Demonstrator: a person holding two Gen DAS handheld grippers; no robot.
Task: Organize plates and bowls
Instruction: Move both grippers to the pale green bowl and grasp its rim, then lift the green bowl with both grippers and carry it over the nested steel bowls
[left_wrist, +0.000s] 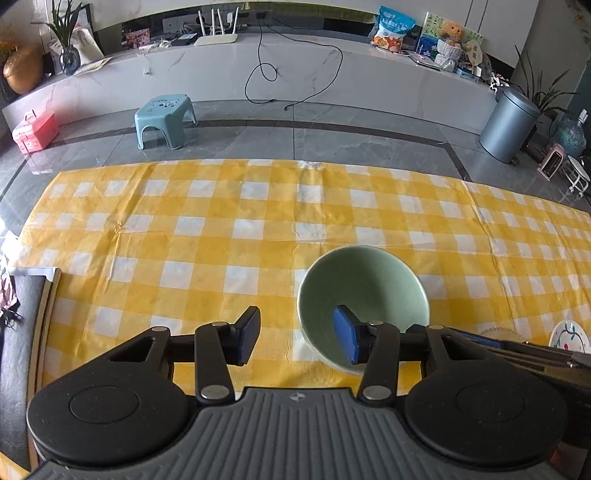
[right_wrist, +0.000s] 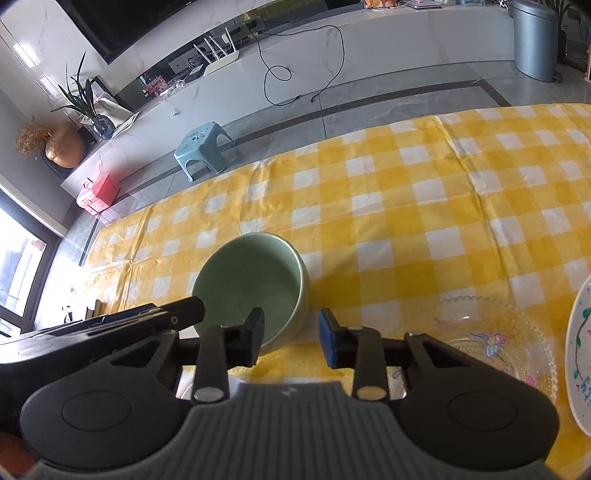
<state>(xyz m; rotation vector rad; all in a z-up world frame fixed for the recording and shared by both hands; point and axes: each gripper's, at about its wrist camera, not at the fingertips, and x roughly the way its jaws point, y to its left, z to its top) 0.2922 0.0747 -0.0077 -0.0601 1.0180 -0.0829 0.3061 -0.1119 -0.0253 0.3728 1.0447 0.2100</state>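
Glossy round green bowl (right_wrist: 255, 280) straddled by both half-open grippers, neither pressing.

No lettering reads clearly: print on the blue-and-white bag (left_wrist: 394, 29) at far right is too small.

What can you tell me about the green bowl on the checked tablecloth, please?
The green bowl is pale celadon, glossy like glazed ceramic, deep and round with steep walls, and looks empty. It stands upright on the yellow-and-white tablecloth. The left gripper straddles its wall on one side, one finger inside the rim; the right gripper straddles the opposite wall, one finger inside. Whether any pad actually presses the wall is unclear. A clear glass plate lies nearby, apart from it.
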